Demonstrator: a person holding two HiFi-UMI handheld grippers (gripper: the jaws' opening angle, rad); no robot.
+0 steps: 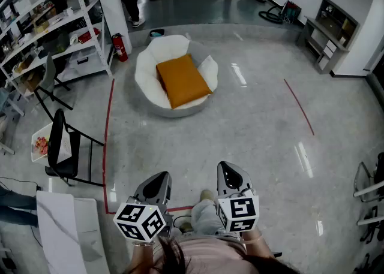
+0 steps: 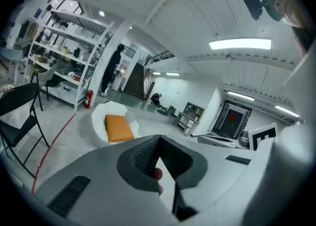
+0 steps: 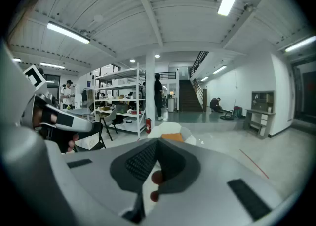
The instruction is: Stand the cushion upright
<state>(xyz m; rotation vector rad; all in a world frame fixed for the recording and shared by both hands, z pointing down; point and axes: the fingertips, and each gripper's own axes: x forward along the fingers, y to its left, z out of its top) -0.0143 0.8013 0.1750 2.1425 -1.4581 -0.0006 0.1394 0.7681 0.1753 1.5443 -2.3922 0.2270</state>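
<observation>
An orange cushion [image 1: 182,80] lies flat in a round white seat [image 1: 146,81] on the floor, well ahead of me. It also shows in the left gripper view as the cushion [image 2: 118,127] and small in the right gripper view as the cushion [image 3: 172,136]. My left gripper [image 1: 157,181] and right gripper [image 1: 228,172] are held side by side close to my body, far short of the seat. Both are shut with nothing between their jaws.
A black folding chair [image 1: 63,147] stands at the left beside a white table [image 1: 66,231]. Metal shelving [image 1: 48,27] and a red fire extinguisher [image 1: 120,47] sit at the back left. Red tape lines [image 1: 107,141] mark the floor. A low cabinet [image 1: 327,36] is at the back right.
</observation>
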